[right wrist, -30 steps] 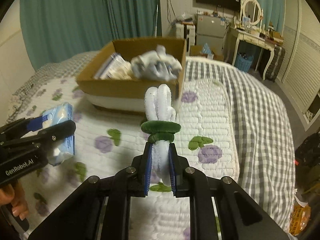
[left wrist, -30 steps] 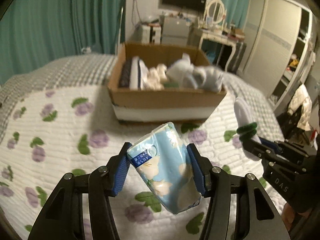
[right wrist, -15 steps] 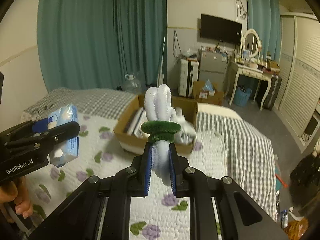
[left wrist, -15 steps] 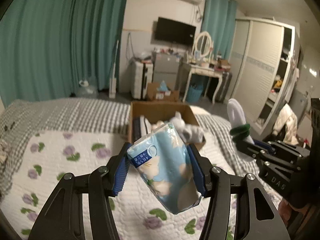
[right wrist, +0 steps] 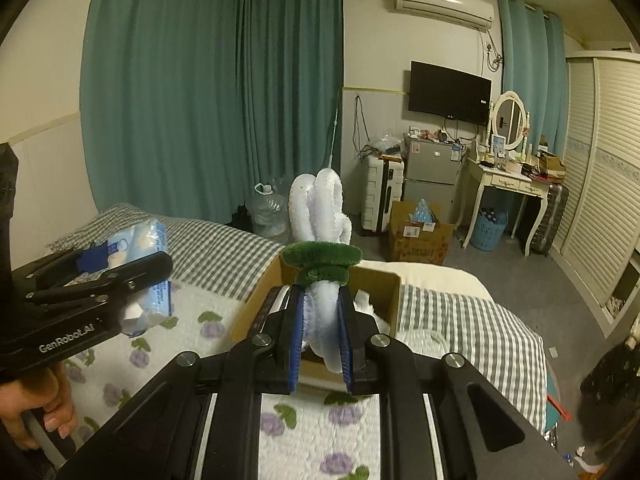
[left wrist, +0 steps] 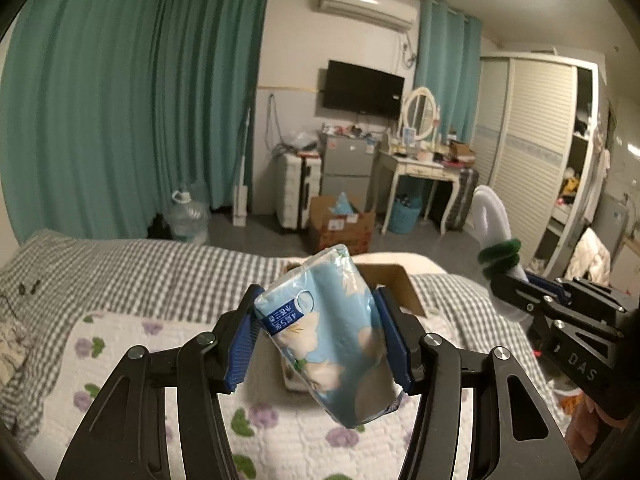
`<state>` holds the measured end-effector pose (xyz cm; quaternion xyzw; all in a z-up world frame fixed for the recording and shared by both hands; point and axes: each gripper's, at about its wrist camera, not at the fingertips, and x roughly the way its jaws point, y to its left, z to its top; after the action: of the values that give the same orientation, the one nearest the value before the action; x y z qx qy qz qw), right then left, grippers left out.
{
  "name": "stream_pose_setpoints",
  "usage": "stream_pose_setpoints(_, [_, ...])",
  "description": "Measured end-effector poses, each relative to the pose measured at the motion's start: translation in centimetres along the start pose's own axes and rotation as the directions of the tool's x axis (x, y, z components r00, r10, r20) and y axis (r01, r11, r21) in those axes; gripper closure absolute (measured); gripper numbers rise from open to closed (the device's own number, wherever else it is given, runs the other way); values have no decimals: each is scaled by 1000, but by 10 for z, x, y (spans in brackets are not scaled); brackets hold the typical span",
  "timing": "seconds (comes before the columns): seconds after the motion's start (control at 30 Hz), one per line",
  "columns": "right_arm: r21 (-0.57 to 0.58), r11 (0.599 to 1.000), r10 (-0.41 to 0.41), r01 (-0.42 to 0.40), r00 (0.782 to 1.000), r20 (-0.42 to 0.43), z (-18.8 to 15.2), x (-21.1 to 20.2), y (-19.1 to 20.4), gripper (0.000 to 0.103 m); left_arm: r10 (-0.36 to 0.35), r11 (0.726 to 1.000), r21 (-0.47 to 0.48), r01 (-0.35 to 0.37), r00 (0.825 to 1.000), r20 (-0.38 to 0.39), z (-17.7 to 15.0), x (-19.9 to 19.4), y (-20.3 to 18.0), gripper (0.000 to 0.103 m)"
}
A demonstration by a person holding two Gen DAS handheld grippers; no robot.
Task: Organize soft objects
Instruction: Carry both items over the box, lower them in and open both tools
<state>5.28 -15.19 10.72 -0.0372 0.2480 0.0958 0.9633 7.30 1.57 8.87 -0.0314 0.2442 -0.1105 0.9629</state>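
Bed [right wrist: 472,320] bears a cardboard box [right wrist: 384,280], half hidden behind held tissue pack [left wrist: 332,336].

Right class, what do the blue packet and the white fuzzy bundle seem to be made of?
Blue packet: likely thin glossy plastic film; it shines, crinkles and carries print. White fuzzy bundle: looks like chenille or plush loops, matte and furry, bound by a green fuzzy band.

Blue floral tissue pack [left wrist: 328,332] tilted; white fuzzy bundle [right wrist: 320,216] green-banded, upright.
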Motion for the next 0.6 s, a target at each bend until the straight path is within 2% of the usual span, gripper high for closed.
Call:
stream_pose_setpoints(0.17, [-1,1000,-2,2,1000,-16,6,37,-7,88,5,1000,0,-5,1000,-25,10,48,4,48])
stream_pose_setpoints(0.3, [4,1000,2,-2,998,-61,2,80,-19,88,6,1000,-6,-6,998,-65,9,93,5,48])
stream_pose_setpoints(0.6, [12,1000,15,-13,980,-199,-22,176,-42,87,2,1000,6,-1,978,-207,-17,186,5,48])
